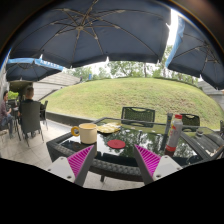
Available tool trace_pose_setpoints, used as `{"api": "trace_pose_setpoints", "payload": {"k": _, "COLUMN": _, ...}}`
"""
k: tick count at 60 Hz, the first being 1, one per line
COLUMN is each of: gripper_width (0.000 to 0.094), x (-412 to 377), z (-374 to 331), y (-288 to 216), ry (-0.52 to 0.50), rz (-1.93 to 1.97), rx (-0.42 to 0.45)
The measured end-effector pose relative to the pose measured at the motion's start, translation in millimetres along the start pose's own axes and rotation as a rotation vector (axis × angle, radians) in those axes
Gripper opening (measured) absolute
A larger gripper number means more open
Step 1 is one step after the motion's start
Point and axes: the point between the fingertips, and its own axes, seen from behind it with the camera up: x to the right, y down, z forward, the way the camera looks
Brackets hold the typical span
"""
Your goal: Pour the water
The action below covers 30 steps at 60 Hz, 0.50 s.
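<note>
Pink-padded tool [112, 160] hangs wide and empty above the tabletop [120, 166]; bottle [176, 134] and cup [88, 132] sit untouched, so pouring seems unstarted.

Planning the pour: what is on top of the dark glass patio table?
On the dark glass patio table: a tan cylindrical container, a clear red-capped bottle, a small red object. The container's contents aren't visible. The gripper is open.

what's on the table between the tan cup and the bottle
In the gripper view, a red lid-like round thing lies on the table between the tan cup and the bottle.
</note>
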Motion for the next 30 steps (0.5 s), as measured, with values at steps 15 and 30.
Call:
{"api": "trace_pose_setpoints", "payload": {"k": 15, "gripper_width": 0.0818, "x": 27.2, "z": 11.9, "y": 1.9, "ry": 0.034, "rz": -0.006, "rx": -0.011}}
{"api": "trace_pose_setpoints", "payload": {"k": 30, "gripper_width": 0.0817, "x": 152.1, "z": 33.0, "y": -14.7, "ry": 0.222, "rz": 0.015, "rx": 0.027}}
